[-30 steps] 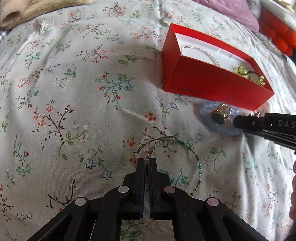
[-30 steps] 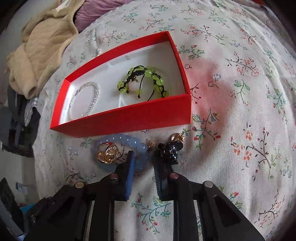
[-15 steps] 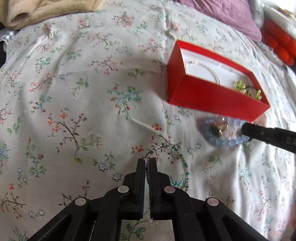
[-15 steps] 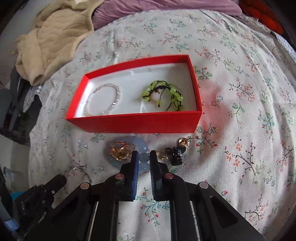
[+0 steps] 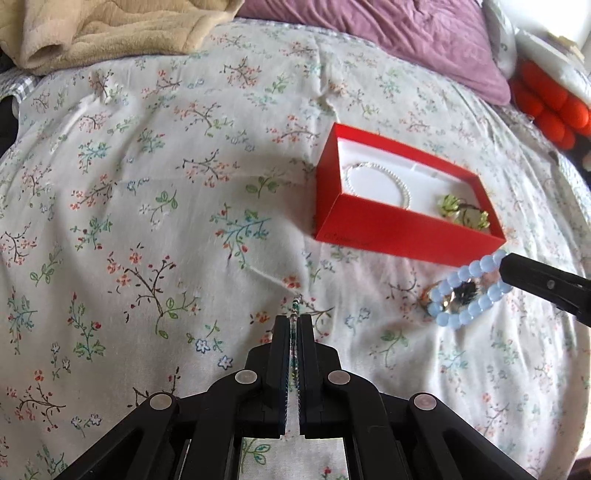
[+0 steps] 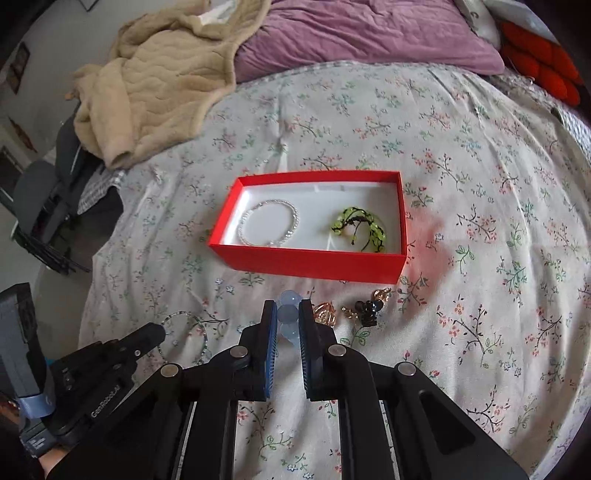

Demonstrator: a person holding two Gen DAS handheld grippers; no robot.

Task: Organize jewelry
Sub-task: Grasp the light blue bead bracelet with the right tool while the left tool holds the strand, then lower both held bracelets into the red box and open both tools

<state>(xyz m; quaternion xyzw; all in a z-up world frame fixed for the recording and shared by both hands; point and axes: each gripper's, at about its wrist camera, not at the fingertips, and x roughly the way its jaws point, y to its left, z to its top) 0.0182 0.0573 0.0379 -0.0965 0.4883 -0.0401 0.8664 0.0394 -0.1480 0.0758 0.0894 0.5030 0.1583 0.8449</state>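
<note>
My left gripper is shut on a thin green beaded bracelet, held above the floral bedspread. In the right wrist view its loop hangs by the left gripper. My right gripper is shut on a pale blue bead bracelet. Its loop dangles from the right gripper, clear of the bed. The red box lies beyond both, holding a white bead bracelet and a lime bead bracelet.
A gold ring, a black charm and a small gold piece lie on the bedspread just before the box. A beige blanket and a purple pillow sit at the far side. The bed's edge drops off at left.
Both grippers have risen. The right one closed on the blue bracelet and lifted it off the gold ring. The left one lifted the green beaded bracelet off the bedspread.
</note>
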